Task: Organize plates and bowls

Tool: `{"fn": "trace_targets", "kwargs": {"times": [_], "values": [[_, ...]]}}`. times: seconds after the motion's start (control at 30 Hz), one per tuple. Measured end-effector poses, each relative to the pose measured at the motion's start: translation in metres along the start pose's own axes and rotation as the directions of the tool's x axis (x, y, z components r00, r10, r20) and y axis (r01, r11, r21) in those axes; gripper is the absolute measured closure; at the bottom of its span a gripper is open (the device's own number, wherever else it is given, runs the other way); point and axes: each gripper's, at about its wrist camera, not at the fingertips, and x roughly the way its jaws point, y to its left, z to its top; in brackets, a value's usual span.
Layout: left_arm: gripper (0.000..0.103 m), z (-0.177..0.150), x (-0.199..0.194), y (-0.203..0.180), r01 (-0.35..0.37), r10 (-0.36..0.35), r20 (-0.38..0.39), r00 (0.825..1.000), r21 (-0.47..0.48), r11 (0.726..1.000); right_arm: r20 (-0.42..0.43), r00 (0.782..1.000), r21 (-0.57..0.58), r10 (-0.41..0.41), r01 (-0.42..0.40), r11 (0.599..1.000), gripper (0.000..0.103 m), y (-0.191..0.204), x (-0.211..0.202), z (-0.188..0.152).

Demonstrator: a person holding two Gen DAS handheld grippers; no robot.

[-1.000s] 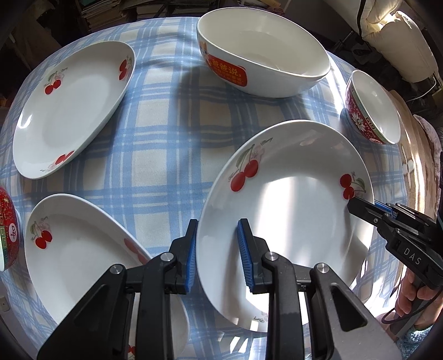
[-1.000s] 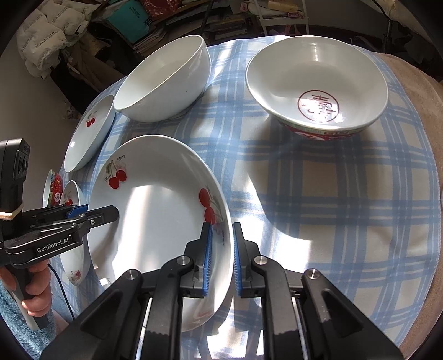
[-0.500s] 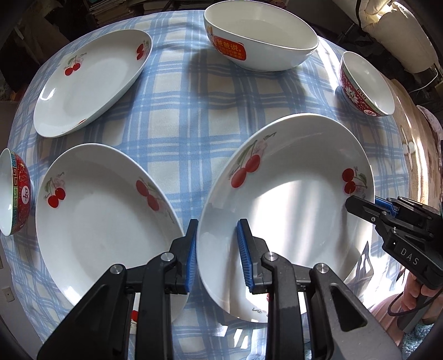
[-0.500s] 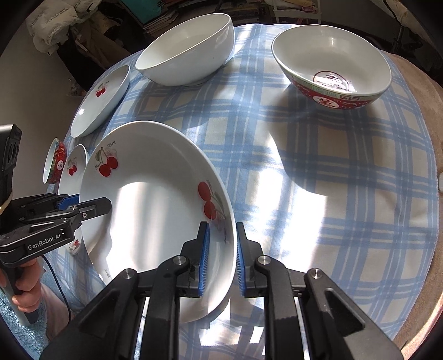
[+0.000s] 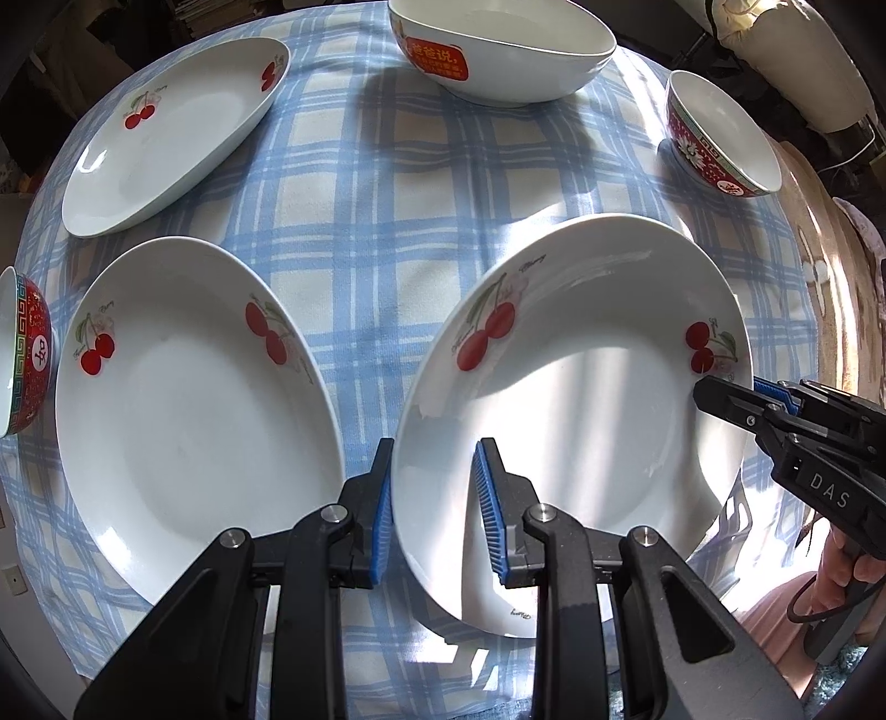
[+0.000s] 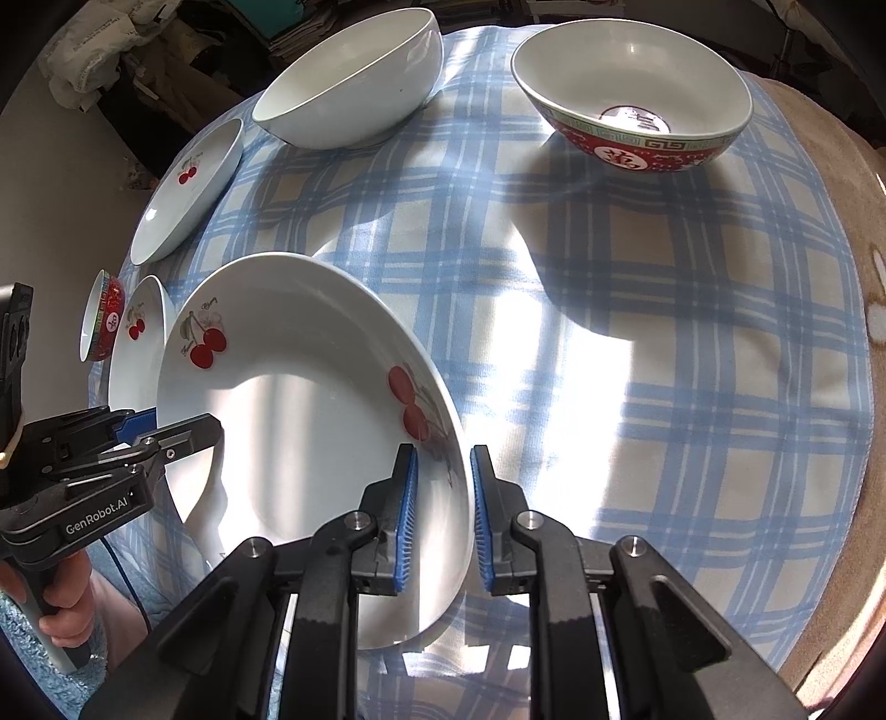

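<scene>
A white cherry plate (image 5: 576, 410) is held above the checked tablecloth, also seen in the right wrist view (image 6: 299, 421). My left gripper (image 5: 437, 498) is shut on its left rim. My right gripper (image 6: 440, 515) is shut on its opposite rim and shows in the left wrist view (image 5: 742, 407). A second cherry plate (image 5: 183, 410) lies on the cloth just left of the held one. A third cherry plate (image 5: 171, 138) lies at the far left.
A large white bowl (image 5: 504, 50) with a red label stands at the back. A red patterned bowl (image 6: 631, 88) stands at the back right. Another small red bowl (image 5: 25, 349) sits at the left edge. The round table (image 6: 637, 332) drops off all around.
Both grippers have lifted the plate and drawn it back from the table's middle. The second cherry plate on the left has come fully into view.
</scene>
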Motion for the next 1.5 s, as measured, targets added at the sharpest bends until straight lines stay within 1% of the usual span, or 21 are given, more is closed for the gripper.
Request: {"fn": "trace_targets", "kwargs": {"times": [0.1, 0.2, 0.27, 0.33, 0.53, 0.63, 0.73, 1.03, 1.1, 1.13, 1.17, 1.2, 1.23, 1.27, 1.3, 1.33, 1.37, 1.4, 1.43, 1.47, 1.5], "values": [[0.076, 0.002, 0.014, -0.013, -0.011, 0.011, -0.007, 1.0, -0.005, 1.0, -0.022, 1.0, 0.005, 0.005, -0.005, 1.0, 0.082, 0.0, 0.007, 0.0], [0.076, 0.0, 0.02, -0.016, -0.025, 0.025, -0.01, 1.0, -0.006, 1.0, -0.034, 0.999, 0.014, 0.007, -0.006, 1.0, 0.082, 0.0, 0.013, 0.003], [0.076, 0.0, 0.021, -0.018, -0.026, 0.026, -0.012, 1.0, -0.014, 1.0, -0.034, 0.999, 0.016, 0.007, -0.007, 1.0, 0.082, 0.0, 0.013, 0.004], [0.076, 0.007, 0.022, -0.018, -0.025, 0.024, -0.015, 1.0, -0.019, 1.0, -0.034, 0.999, 0.018, 0.009, -0.009, 1.0, 0.082, -0.001, 0.014, 0.004], [0.074, 0.007, 0.025, -0.023, -0.036, 0.036, -0.004, 0.999, -0.032, 0.999, -0.035, 0.999, 0.017, 0.003, -0.002, 1.0, 0.082, -0.002, 0.013, 0.003], [0.075, 0.003, 0.025, -0.021, -0.044, 0.044, -0.008, 0.999, -0.044, 0.998, -0.022, 1.0, 0.018, -0.003, 0.004, 1.0, 0.082, -0.002, 0.007, 0.002], [0.075, -0.001, 0.025, -0.023, -0.06, 0.06, -0.006, 0.998, -0.038, 0.997, -0.007, 1.0, 0.028, 0.01, -0.01, 1.0, 0.082, -0.003, 0.0, 0.0], [0.074, -0.014, 0.009, -0.029, -0.057, 0.057, 0.015, 0.998, -0.028, 0.998, 0.031, 1.0, 0.018, 0.003, -0.004, 1.0, 0.082, -0.004, -0.015, -0.004], [0.071, -0.014, 0.001, -0.03, -0.046, 0.046, 0.004, 0.999, -0.018, 0.999, 0.053, 0.998, 0.016, -0.02, 0.019, 1.0, 0.082, -0.004, -0.02, -0.005], [0.068, -0.014, -0.002, -0.03, -0.044, 0.044, -0.003, 0.999, -0.01, 0.999, 0.077, 0.996, 0.01, -0.048, 0.048, 0.999, 0.082, -0.002, -0.025, -0.005], [0.064, -0.016, -0.005, -0.03, -0.052, 0.052, -0.001, 0.999, -0.004, 0.999, 0.104, 0.992, 0.005, -0.066, 0.065, 0.998, 0.082, -0.001, -0.03, -0.005], [0.061, -0.017, -0.01, -0.028, -0.065, 0.065, 0.009, 0.998, 0.001, 0.998, 0.124, 0.99, 0.004, -0.064, 0.064, 0.998, 0.082, -0.001, -0.035, -0.004], [0.054, -0.019, -0.016, -0.026, -0.082, 0.082, 0.026, 0.996, 0.004, 0.997, 0.137, 0.989, 0.006, -0.056, 0.056, 0.998, 0.082, 0.0, -0.038, -0.003], [0.051, -0.02, -0.022, -0.023, -0.097, 0.097, 0.044, 0.994, 0.004, 0.995, 0.144, 0.988, 0.007, -0.052, 0.052, 0.999, 0.08, 0.0, -0.04, -0.002], [0.049, -0.021, -0.027, -0.021, -0.11, 0.11, 0.057, 0.992, 0.004, 0.994, 0.148, 0.987, 0.009, -0.058, 0.057, 0.998, 0.078, 0.0, -0.042, -0.002], [0.046, -0.023, -0.032, -0.017, -0.116, 0.115, 0.064, 0.991, 0.002, 0.993, 0.149, 0.986, 0.009, -0.069, 0.068, 0.998, 0.068, 0.0, -0.042, -0.001], [0.039, -0.024, -0.036, -0.013, -0.117, 0.117, 0.068, 0.991, -0.002, 0.993, 0.149, 0.986, 0.009, -0.078, 0.077, 0.997, 0.056, 0.001, -0.042, -0.001], [0.035, -0.024, -0.043, -0.007, -0.12, 0.12, 0.072, 0.99, -0.006, 0.993, 0.151, 0.985, 0.01, -0.086, 0.086, 0.996, 0.05, 0.002, -0.043, 0.0], [0.028, -0.025, -0.047, 0.0, -0.128, 0.129, 0.08, 0.988, -0.013, 0.992, 0.157, 0.983, 0.011, -0.091, 0.091, 0.996, 0.043, 0.003, -0.043, 0.0], [0.024, -0.027, -0.05, 0.004, -0.141, 0.142, 0.089, 0.986, -0.021, 0.99, 0.166, 0.982, 0.012, -0.089, 0.089, 0.996, 0.038, 0.004, -0.045, 0.001], [0.022, -0.027, -0.053, 0.014, -0.154, 0.156, 0.095, 0.983, -0.031, 0.988, 0.177, 0.981, 0.014, -0.083, 0.082, 0.997, 0.036, 0.007, -0.047, 0.002]]}}
